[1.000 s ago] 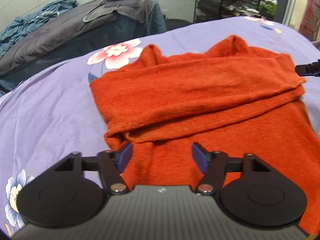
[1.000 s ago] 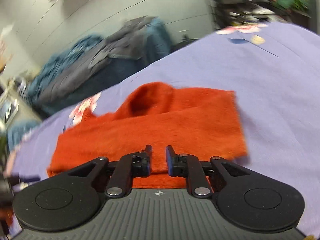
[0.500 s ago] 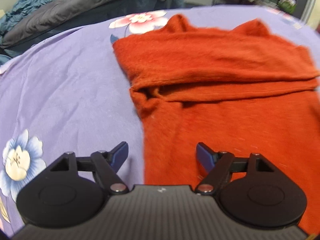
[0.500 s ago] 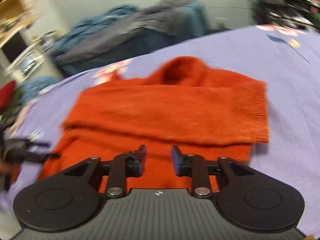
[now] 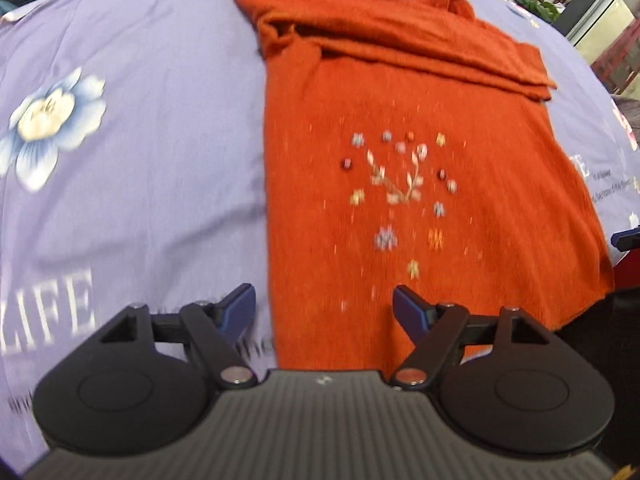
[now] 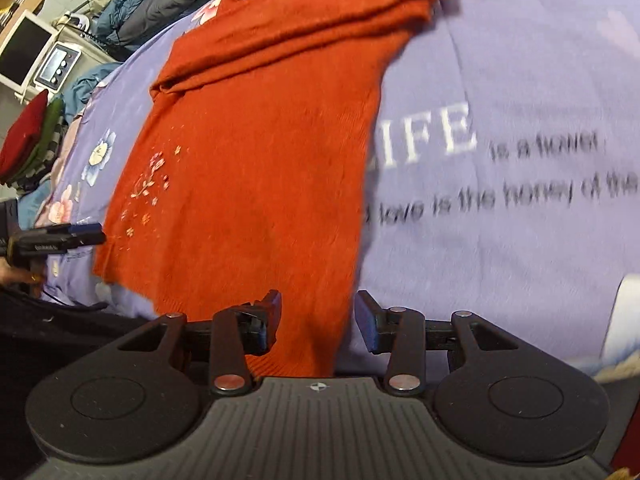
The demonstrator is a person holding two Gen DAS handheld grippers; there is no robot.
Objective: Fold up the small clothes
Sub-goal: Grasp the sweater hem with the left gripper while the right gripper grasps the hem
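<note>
The orange sweater lies flat on the purple bedsheet – sleeves folded across the top; the left gripper hangs over its near left corner, jaws closing a little, holding nothing; the right gripper sits over the near right corner – jaws opening, nothing pinched.

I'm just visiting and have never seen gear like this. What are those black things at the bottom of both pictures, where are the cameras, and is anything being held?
No robot here: a person carries a hand-held gripper in each hand, each with a fisheye camera looking along its two fingers. One picture comes from the left hand-held gripper, the other from the right hand-held gripper. An orange sweater, its sleeves folded across the top, lies on a purple printed bedsheet. Each gripper straddles a bottom corner of the sweater. The left jaws are closing, the right opening; neither pinches the fabric yet. Nothing is held.
</note>
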